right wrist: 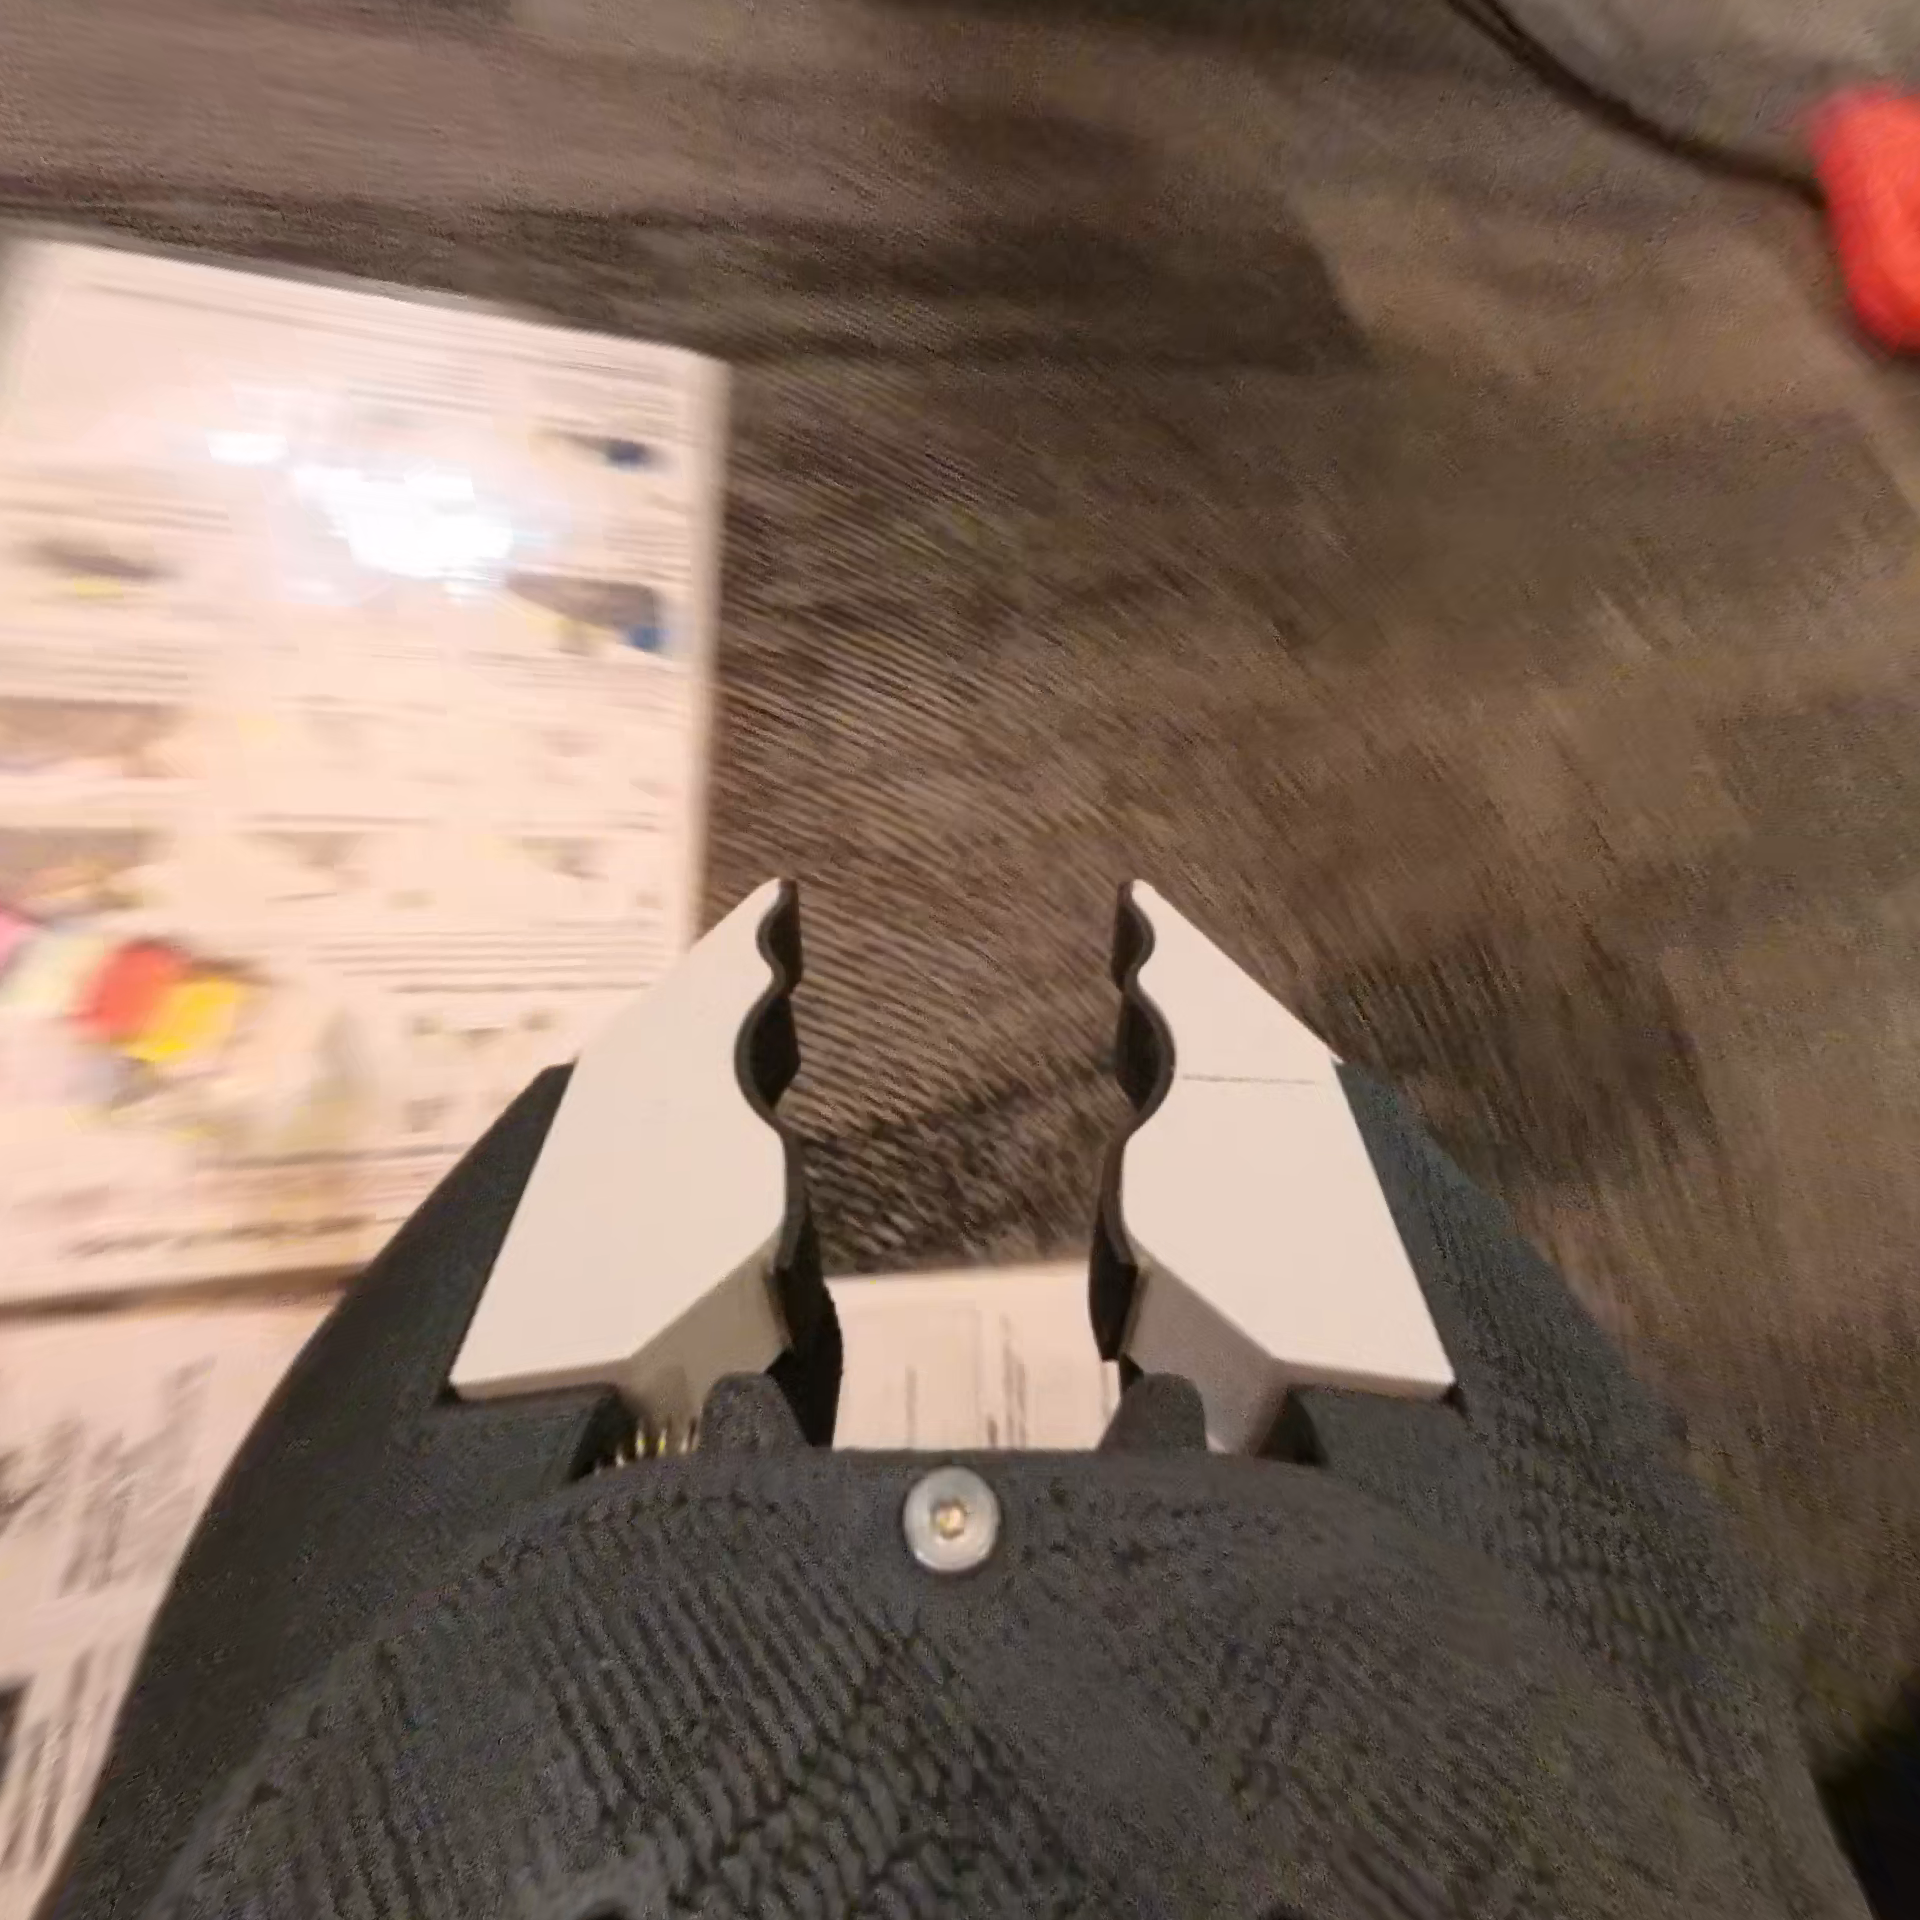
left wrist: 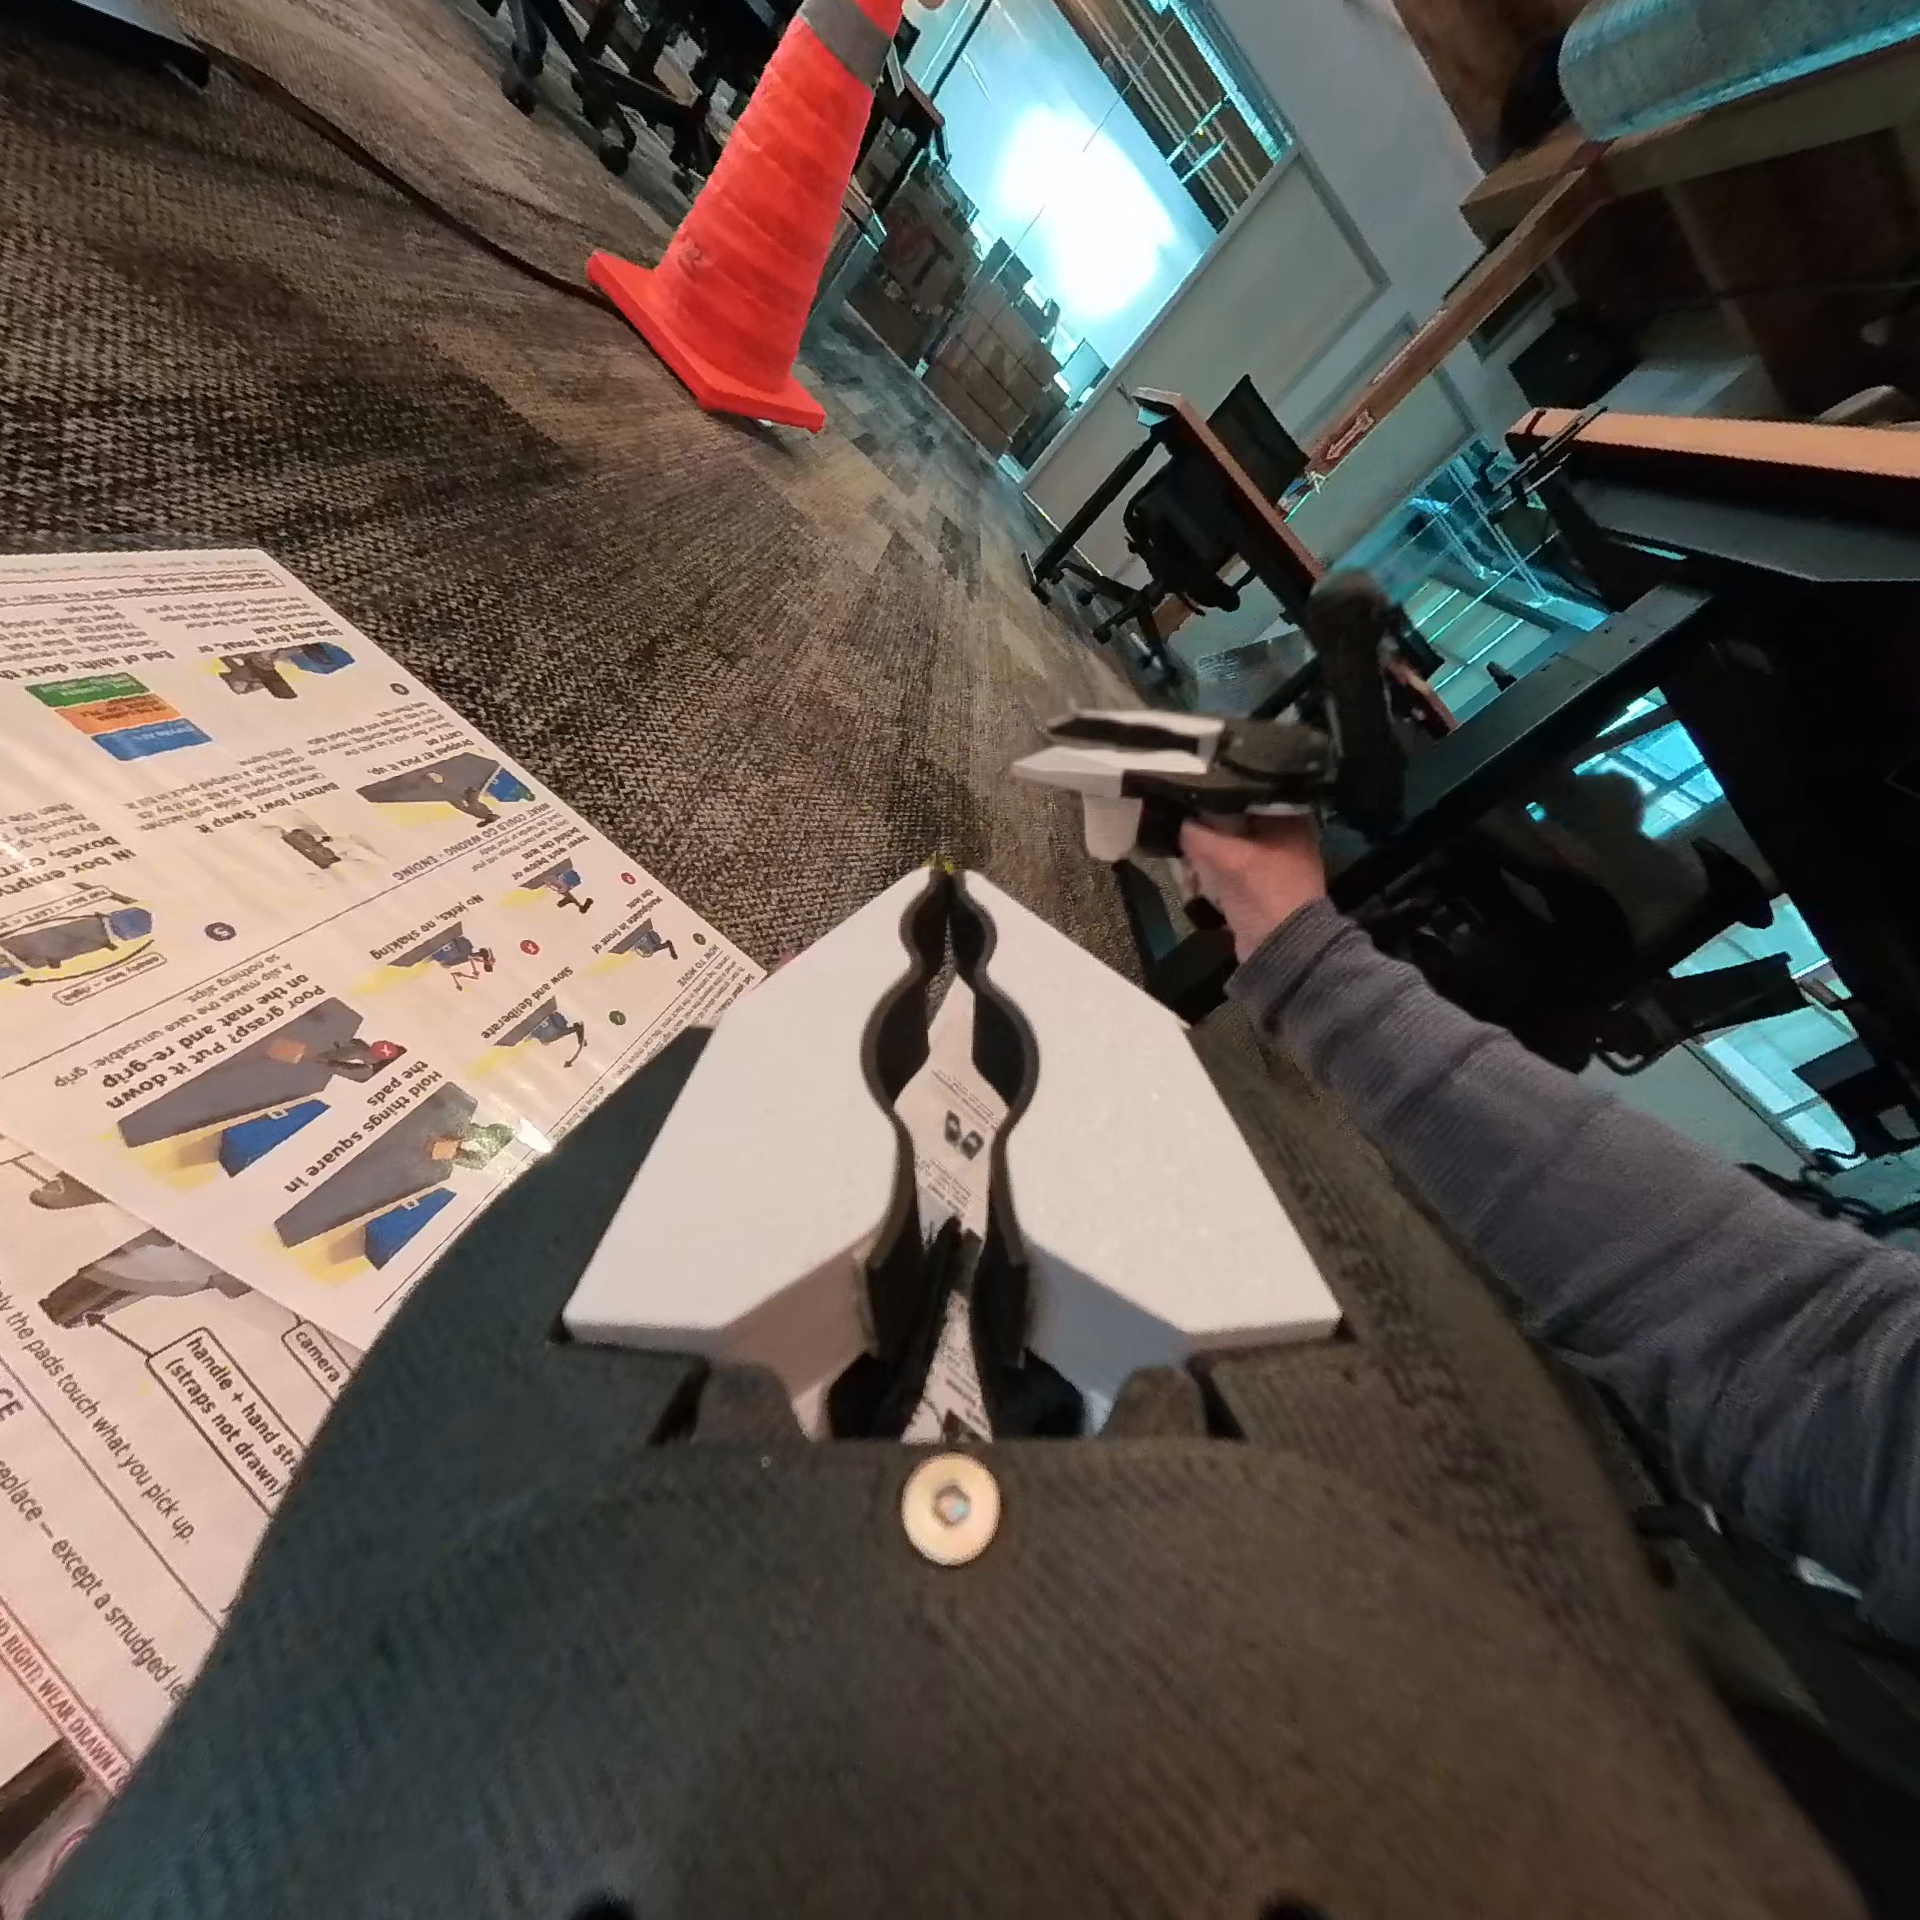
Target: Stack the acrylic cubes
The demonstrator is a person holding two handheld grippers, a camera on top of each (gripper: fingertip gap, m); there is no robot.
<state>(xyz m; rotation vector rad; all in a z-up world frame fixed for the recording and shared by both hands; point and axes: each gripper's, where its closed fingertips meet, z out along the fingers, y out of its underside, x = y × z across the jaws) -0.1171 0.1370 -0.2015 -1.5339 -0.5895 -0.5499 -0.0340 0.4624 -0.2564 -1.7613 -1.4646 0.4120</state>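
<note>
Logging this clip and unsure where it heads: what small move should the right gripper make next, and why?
Probably hold it steady for a moment. The right gripper is open with only carpet between its fingers, and its own view is smeared with motion blur. The left gripper is shut at the tips over the printed sheets. Nothing visible is lined up for a grasp.

Printed sheets [left wrist: 260, 883] on carpet [left wrist: 623, 520], orange cone [left wrist: 758, 229] beyond

Orange cone [left wrist: 743, 223] with grey band; mottled grey-brown carpet [left wrist: 582, 540]; white printed sheet [left wrist: 312, 883] dotted blue, yellow, green; white fingers [right wrist: 665, 1122], black pads.
</note>
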